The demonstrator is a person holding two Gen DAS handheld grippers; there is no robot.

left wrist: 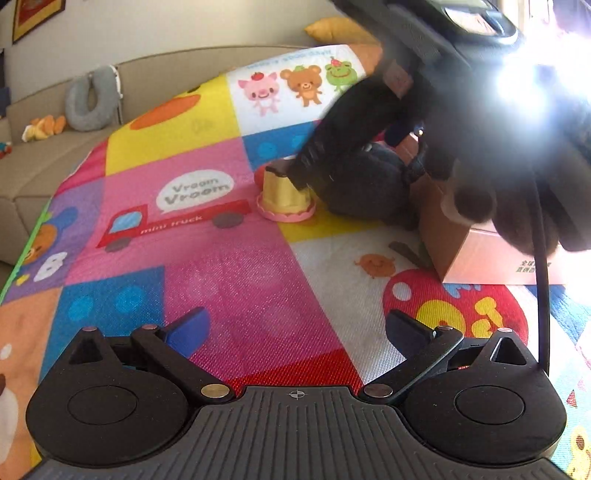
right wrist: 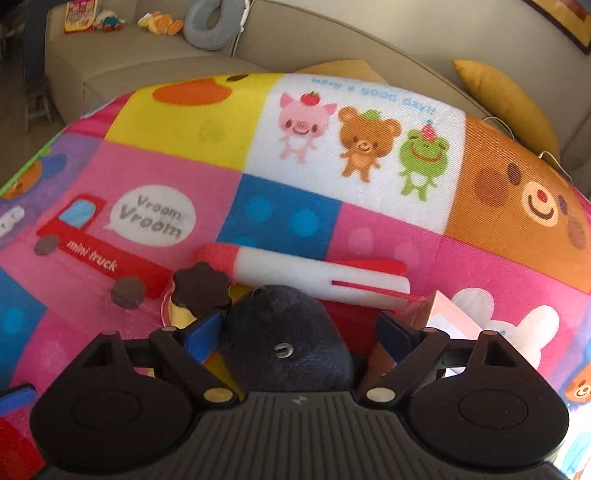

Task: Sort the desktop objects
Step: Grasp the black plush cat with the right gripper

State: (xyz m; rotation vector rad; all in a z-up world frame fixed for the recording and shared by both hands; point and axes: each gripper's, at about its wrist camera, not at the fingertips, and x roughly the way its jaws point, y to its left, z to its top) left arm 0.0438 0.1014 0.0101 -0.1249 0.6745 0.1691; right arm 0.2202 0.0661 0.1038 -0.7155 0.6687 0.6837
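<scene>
The right tool (right wrist: pixel 299 332) is being held wide around a dark plush toy (right wrist: pixel 284 332), pads apart from it. The left tool (left wrist: pixel 295 328) is being held wide, empty, over the mat (left wrist: pixel 229 266).

- Sofa (right wrist: pixel 155 62): beige, L-shaped, runs behind the play surface.
- Neck pillow (right wrist: pixel 208 24): grey, U-shaped, rests on the sofa seat.
- Soft toys (right wrist: pixel 160 23): orange and yellow, lie beside the neck pillow.
- Cushion (right wrist: pixel 506 99): mustard yellow, leans on the sofa at right.
- Wall (right wrist: pixel 424 22): pale, plain.
- Framed picture (left wrist: pixel 35 16): hangs on the wall, gold border.
- Light (left wrist: pixel 524 85): strong white glare from upper right in the left wrist view.
</scene>
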